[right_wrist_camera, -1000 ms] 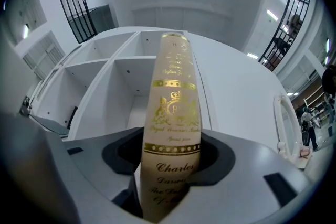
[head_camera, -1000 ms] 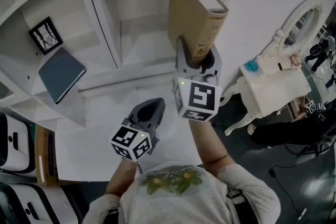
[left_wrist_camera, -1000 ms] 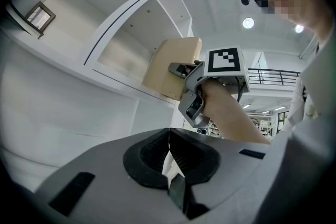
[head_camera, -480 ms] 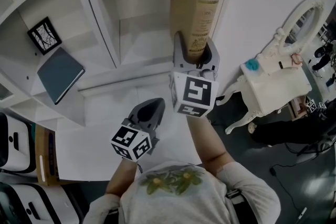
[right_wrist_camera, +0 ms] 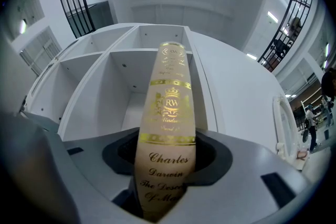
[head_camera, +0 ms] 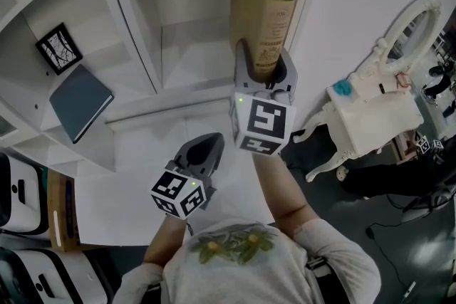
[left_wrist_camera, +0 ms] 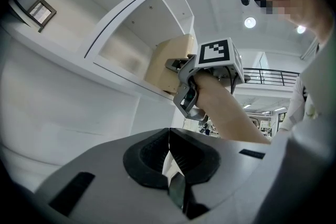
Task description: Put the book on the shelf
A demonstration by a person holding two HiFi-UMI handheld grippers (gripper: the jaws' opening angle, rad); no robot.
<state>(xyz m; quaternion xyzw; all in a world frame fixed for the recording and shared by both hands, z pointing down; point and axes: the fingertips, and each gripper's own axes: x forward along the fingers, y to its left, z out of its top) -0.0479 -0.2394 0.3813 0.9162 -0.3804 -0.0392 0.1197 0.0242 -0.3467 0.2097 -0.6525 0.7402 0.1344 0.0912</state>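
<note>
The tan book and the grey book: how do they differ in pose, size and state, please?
The tan book stands upright, while the grey book lies flat. The tan book is clamped in the right gripper; nothing holds the grey book. The tan book looks thicker than the grey book. Both are closed, and both are at the white shelf, in different compartments.

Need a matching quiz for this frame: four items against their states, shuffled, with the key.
1. tan book
2. slate book
3. framed picture
4. left gripper

A. jaws together, nothing between them
B. lying flat, ungripped
C. upright, clamped in the right gripper
D. standing on edge, far left

Pairs: 1-C, 2-B, 3-D, 4-A
</note>
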